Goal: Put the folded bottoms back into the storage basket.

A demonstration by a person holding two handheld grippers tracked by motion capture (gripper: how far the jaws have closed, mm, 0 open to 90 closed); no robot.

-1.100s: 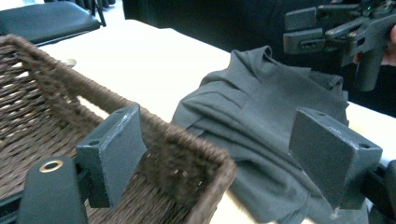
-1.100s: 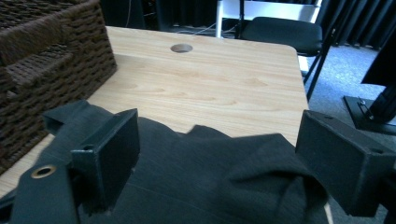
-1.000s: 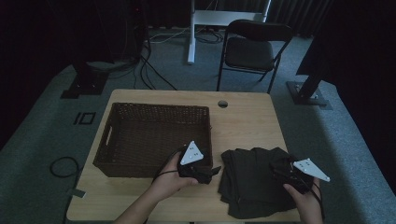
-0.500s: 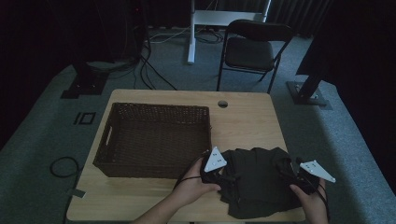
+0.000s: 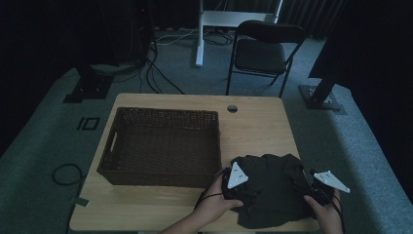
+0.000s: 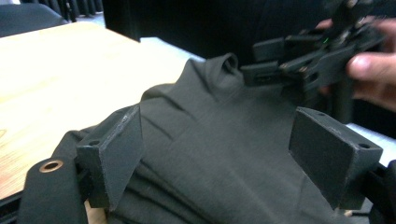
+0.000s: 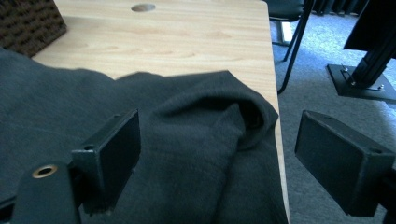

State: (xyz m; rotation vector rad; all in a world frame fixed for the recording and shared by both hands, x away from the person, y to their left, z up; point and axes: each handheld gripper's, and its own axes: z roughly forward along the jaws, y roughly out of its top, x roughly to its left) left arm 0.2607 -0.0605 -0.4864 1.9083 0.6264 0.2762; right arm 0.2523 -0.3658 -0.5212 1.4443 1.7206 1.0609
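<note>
Dark garment [image 5: 272, 187] on table [image 5: 258, 124] is flanked by left hand-held gripper [image 6: 229, 163] & right hand-held gripper [image 7: 233, 163], both wide open, nothing gripped.

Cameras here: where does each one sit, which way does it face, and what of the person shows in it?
High view: above the person's side, looking forward and down on the table, basket and dark garment; both forearms, left gripper and right gripper show.
Left gripper view: on the left gripper, facing across the garment toward the right gripper; its open jaws and the other hand show.
Right gripper view: on the right gripper, facing over the garment's fold to the table's far edge; open jaws.
Shared: the garment.
</note>
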